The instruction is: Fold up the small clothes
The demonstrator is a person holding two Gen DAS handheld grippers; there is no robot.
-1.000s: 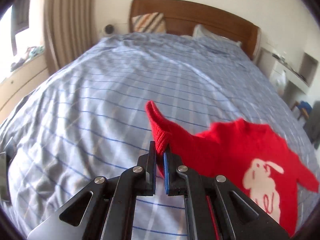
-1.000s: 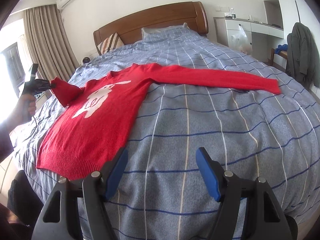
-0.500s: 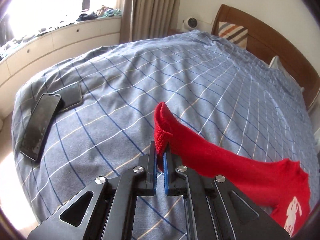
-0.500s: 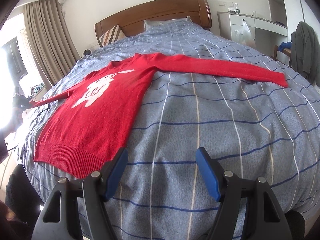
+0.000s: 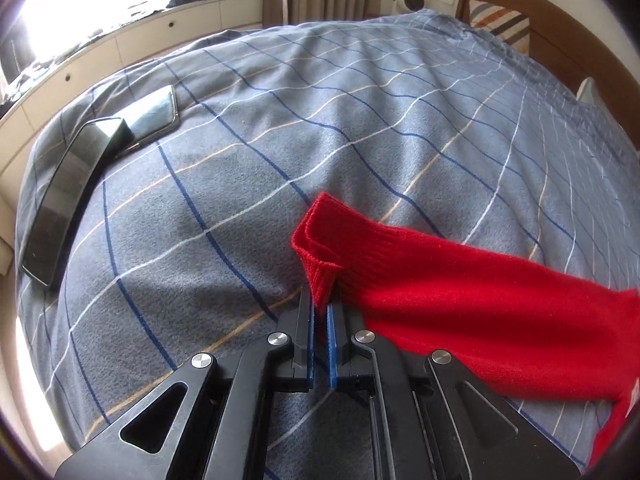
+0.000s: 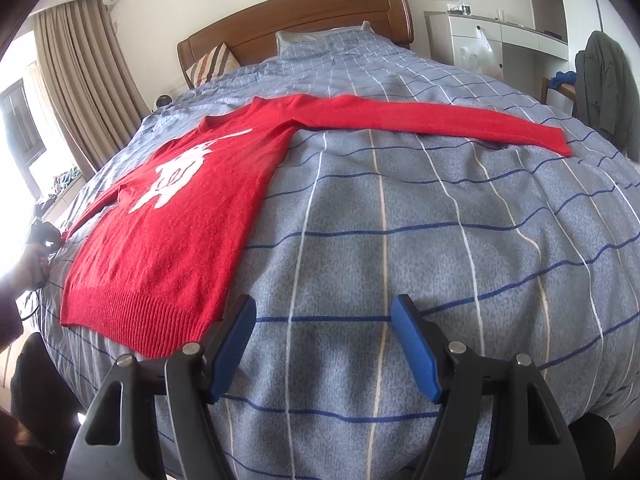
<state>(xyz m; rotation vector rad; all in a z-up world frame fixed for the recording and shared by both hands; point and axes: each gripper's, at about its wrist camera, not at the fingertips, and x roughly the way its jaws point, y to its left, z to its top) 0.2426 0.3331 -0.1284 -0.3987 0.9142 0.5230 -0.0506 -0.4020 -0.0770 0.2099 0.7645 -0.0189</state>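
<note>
A: Any writing on the red sweater [image 6: 168, 248]?
B: None readable, just a white figure, possibly a rabbit.
A: The jaws?
B: Left gripper [image 5: 320, 312] clamps the sleeve cuff [image 5: 316, 252]; right gripper [image 6: 324, 344] stands apart over the bed [image 6: 440, 240], lower centre.

Sweater [image 6: 168, 240] on bed [image 6: 400, 240] (phones [image 5: 72, 184] leftward)
</note>
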